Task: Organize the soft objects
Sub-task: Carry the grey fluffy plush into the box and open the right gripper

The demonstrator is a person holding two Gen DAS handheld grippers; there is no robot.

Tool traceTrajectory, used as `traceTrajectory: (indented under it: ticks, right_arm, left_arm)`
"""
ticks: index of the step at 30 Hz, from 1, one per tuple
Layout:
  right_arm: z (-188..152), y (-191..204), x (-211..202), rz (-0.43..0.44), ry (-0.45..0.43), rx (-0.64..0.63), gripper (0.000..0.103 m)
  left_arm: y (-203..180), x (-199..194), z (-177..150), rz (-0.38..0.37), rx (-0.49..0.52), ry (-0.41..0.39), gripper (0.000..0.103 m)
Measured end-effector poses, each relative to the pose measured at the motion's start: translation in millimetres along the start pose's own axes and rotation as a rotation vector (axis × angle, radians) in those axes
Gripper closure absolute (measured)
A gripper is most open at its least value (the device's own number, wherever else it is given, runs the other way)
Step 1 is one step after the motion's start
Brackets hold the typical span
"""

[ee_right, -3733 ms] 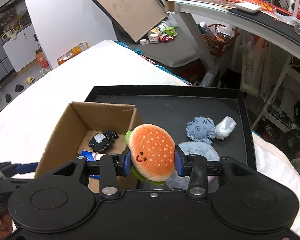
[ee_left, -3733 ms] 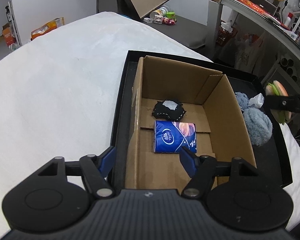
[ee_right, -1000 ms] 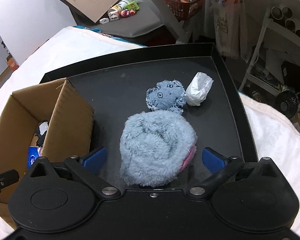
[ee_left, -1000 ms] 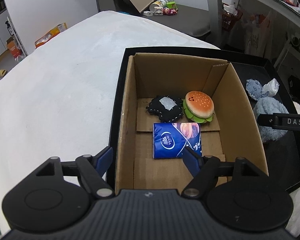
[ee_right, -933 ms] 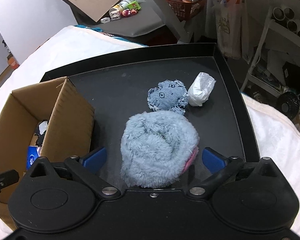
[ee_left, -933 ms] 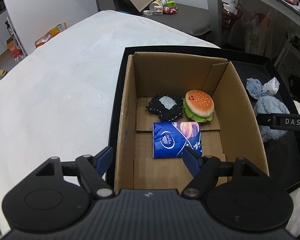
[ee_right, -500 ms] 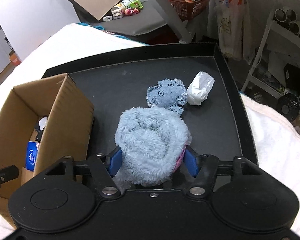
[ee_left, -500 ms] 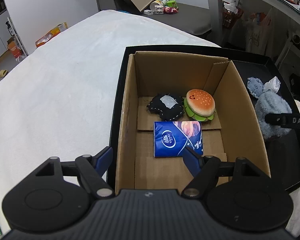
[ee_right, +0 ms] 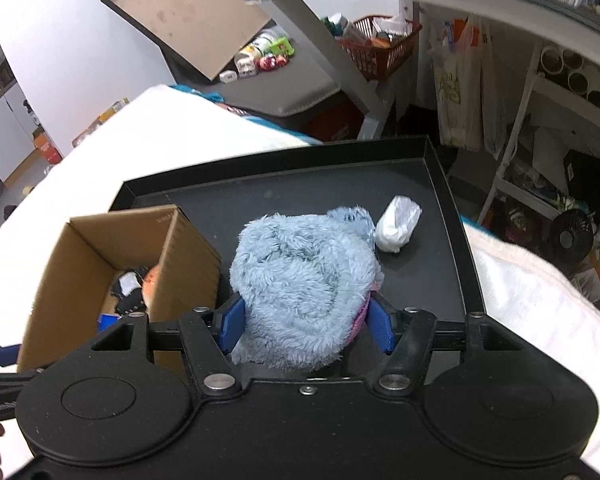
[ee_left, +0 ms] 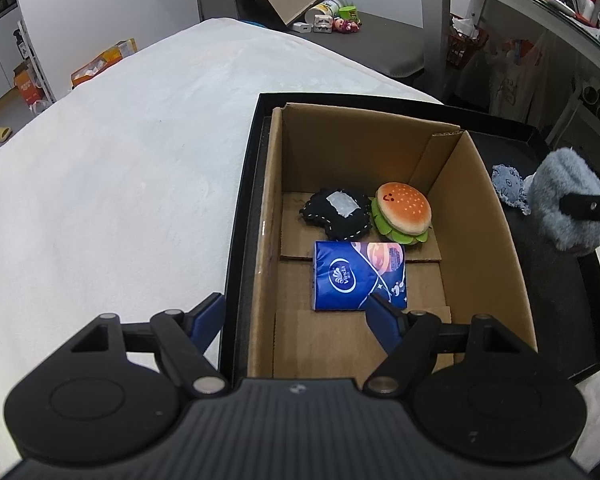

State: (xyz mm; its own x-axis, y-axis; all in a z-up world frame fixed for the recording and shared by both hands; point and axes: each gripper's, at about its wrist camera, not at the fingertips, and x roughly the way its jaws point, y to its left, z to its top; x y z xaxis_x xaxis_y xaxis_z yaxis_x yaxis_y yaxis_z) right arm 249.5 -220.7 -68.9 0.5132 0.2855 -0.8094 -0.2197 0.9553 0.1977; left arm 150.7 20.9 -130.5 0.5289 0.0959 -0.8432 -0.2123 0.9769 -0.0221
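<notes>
An open cardboard box (ee_left: pixel 488 240) stands on a black tray (ee_left: pixel 572 320). It holds a burger plush (ee_left: pixel 402 213), a black stitched plush (ee_left: pixel 336 213) and a blue tissue pack (ee_left: pixel 358 275). My right gripper (ee_right: pixel 306 322) is shut on a fluffy light-blue plush (ee_right: pixel 300 280) and holds it above the tray, right of the box (ee_right: pixel 80 276); the plush also shows in the left wrist view (ee_left: pixel 568 196). My left gripper (ee_left: pixel 296 320) is open, astride the box's near left wall.
A small denim-blue plush (ee_left: pixel 508 188) and a white crumpled bag (ee_right: pixel 396 222) lie on the tray (ee_right: pixel 428 276). White bedding (ee_left: pixel 120 184) surrounds the tray. A grey desk, a red basket and shelves stand beyond.
My right gripper closed on the fluffy blue plush and lifted it off the tray. Before that, the burger plush went from my right gripper into the box. The left gripper has barely moved.
</notes>
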Motion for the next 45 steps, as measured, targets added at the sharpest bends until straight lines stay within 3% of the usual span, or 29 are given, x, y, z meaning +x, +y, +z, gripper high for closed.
traceTrajectory:
  ticks: [20,26,34,41,45]
  right_arm:
    - [18,44,-36,0.075,-0.064,-0.056,0.043]
    - [24,67,-42,0.113,-0.070,-0.102,0.043]
    - [19,93,-41,0.164,-0.042,-0.161,0.042]
    - [10,112,-37,0.188,0.004,-0.205,0.042]
    - [5,120,-35,0.206,0.031,-0.212,0.042]
  left_arm:
    - [24,-9,-12,-0.055,-0.038,-0.029,0.031]
    - [33,-10,-16,-0.077,-0.059,-0.039,0.039]
    - [40,-11,-20,-0.115,-0.081,-0.034,0.061]
    - [43,-14,-23,-0.132,-0.089,-0.041,0.067]
    - [44,-14,-24,-0.141,-0.099,-0.040,0.077]
